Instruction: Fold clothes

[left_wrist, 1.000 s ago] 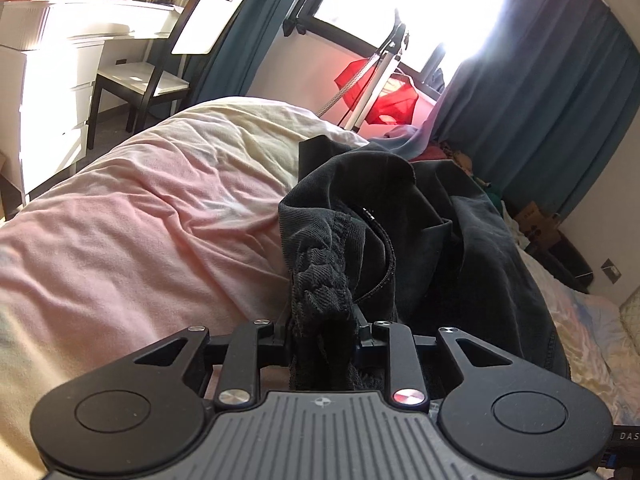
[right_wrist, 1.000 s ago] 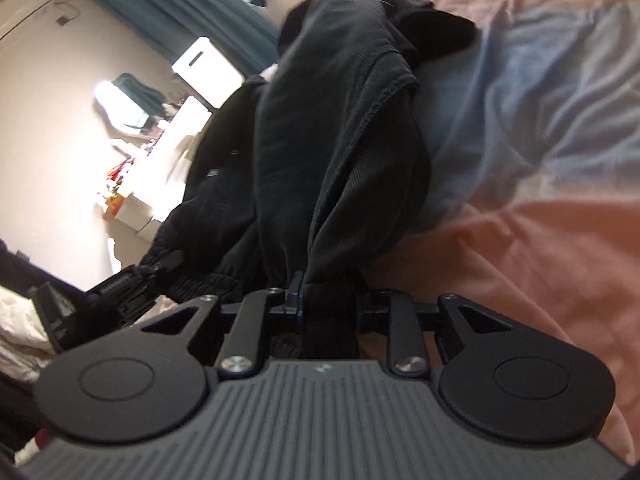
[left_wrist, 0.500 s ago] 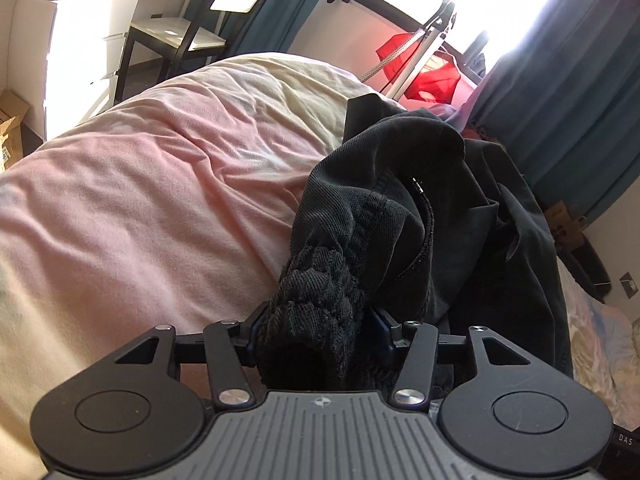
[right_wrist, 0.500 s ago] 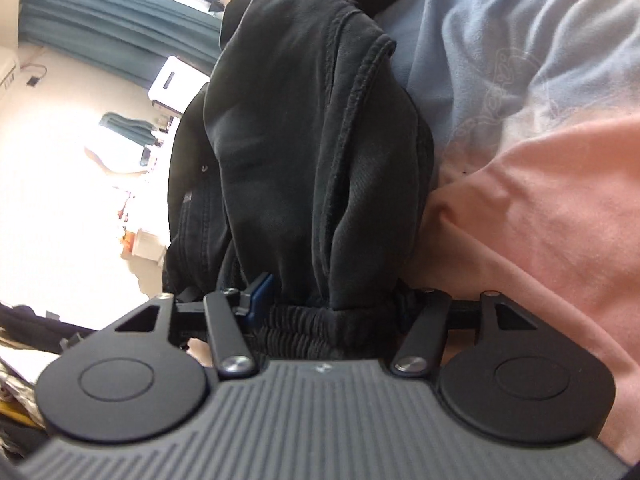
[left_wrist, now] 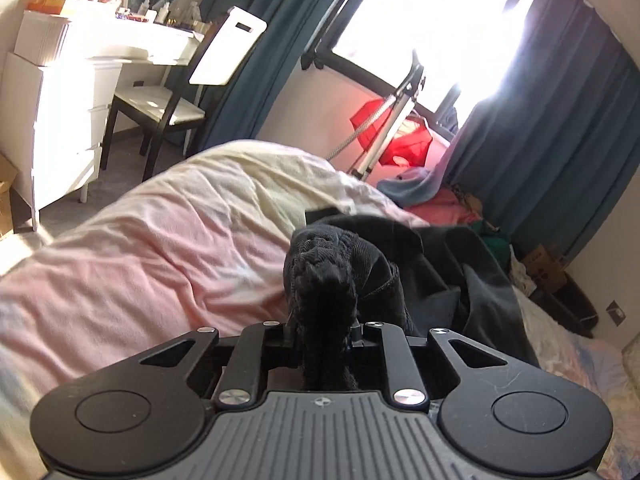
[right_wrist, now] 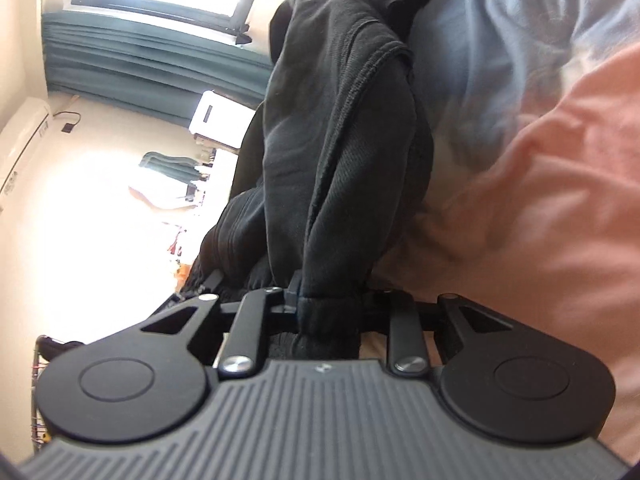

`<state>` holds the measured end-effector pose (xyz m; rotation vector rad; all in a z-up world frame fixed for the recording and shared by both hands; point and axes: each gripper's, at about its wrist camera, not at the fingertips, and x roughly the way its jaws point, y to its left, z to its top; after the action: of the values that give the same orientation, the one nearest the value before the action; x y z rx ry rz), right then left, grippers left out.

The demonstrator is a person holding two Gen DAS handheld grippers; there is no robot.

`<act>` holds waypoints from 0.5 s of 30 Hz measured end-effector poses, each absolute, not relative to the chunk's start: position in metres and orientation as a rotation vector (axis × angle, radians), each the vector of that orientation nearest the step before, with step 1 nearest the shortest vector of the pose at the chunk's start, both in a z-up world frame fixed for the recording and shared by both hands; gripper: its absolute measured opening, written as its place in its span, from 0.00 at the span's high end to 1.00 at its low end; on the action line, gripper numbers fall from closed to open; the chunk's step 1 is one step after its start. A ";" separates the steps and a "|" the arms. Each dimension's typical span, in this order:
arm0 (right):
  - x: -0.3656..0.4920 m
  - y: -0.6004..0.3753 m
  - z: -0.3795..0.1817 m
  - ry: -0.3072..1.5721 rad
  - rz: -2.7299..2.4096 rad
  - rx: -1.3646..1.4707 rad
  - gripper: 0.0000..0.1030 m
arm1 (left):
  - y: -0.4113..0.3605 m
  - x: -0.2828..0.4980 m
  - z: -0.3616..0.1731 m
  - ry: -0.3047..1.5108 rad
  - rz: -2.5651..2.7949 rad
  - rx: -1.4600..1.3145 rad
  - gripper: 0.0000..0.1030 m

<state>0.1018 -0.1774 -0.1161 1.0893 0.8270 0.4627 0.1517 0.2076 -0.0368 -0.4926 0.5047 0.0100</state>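
Observation:
A black garment (left_wrist: 452, 264) lies bunched on the pink and cream bed cover (left_wrist: 160, 248). My left gripper (left_wrist: 320, 326) has its jaws closing on the garment's ribbed knit band (left_wrist: 320, 268), which stands up bunched between the pads and hides them. In the right wrist view the same black garment (right_wrist: 336, 120) drapes away from my right gripper (right_wrist: 330, 300). Its jaws are closing on a thick hemmed edge, and the cloth fills the gap. That view is rolled, with the bed cover (right_wrist: 560, 200) on the right.
A dark chair (left_wrist: 172, 108) and a white dresser (left_wrist: 60, 120) stand at the far left past the bed's end. A metal stand (left_wrist: 384, 128) with red cloth (left_wrist: 404, 136) leans by the window. Loose clothes (left_wrist: 440, 200) and a cardboard box (left_wrist: 540, 264) lie at the right under teal curtains.
Both grippers' jaws spread wider around the cloth half a second ago and have narrowed on it again. The left gripper has risen, lifting the ribbed band. The right view has rolled further.

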 end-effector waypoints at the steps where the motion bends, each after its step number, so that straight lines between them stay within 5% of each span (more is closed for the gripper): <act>1: 0.102 -0.165 -0.112 0.818 0.489 1.103 0.75 | 0.219 0.160 -0.027 0.485 0.017 -0.499 0.82; 9: 0.143 0.002 -0.102 0.842 0.757 1.154 0.75 | 0.304 0.251 0.063 0.418 0.141 -0.342 0.83; 15: 0.170 0.091 -0.124 0.879 0.829 1.086 0.75 | 0.352 0.325 0.024 0.562 0.263 -0.133 0.83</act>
<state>0.1702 0.0912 -0.1240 1.0861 0.8795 0.8290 0.3252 0.3520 0.0238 -0.1332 0.5621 0.2635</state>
